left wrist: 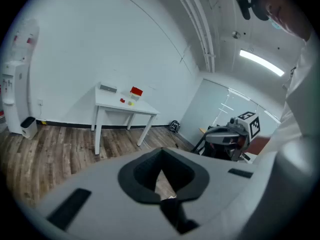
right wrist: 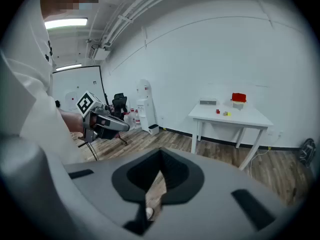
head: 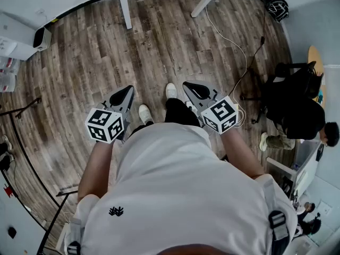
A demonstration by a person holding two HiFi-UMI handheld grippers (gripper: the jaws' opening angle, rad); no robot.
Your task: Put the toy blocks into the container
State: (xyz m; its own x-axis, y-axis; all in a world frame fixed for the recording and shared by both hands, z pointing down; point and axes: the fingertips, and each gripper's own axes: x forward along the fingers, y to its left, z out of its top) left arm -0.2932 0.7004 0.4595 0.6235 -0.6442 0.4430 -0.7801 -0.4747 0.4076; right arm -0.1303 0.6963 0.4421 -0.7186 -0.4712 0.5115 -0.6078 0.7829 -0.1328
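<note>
A white table [left wrist: 120,107] [right wrist: 235,119] stands far off against the wall. On it are a red container [left wrist: 136,91] [right wrist: 238,98], a small red block [left wrist: 122,100] [right wrist: 217,112] and a yellow block [left wrist: 131,103] [right wrist: 226,114]. Both grippers are held at waist height over the wooden floor, well away from the table. My left gripper [head: 127,92] [left wrist: 161,151] is shut with nothing in it. The right gripper [head: 192,86] [right wrist: 160,153] also has its jaws together and empty. Each gripper shows in the other's view, the right gripper body [left wrist: 232,133] and the left gripper body [right wrist: 102,121].
A flat grey box [left wrist: 108,88] lies on the table too. A water dispenser [left wrist: 17,91] [right wrist: 144,104] stands by the wall. A seated person [head: 300,118] and a black stand are at the right. A white cable [head: 234,49] runs across the floor beyond my shoes [head: 170,91].
</note>
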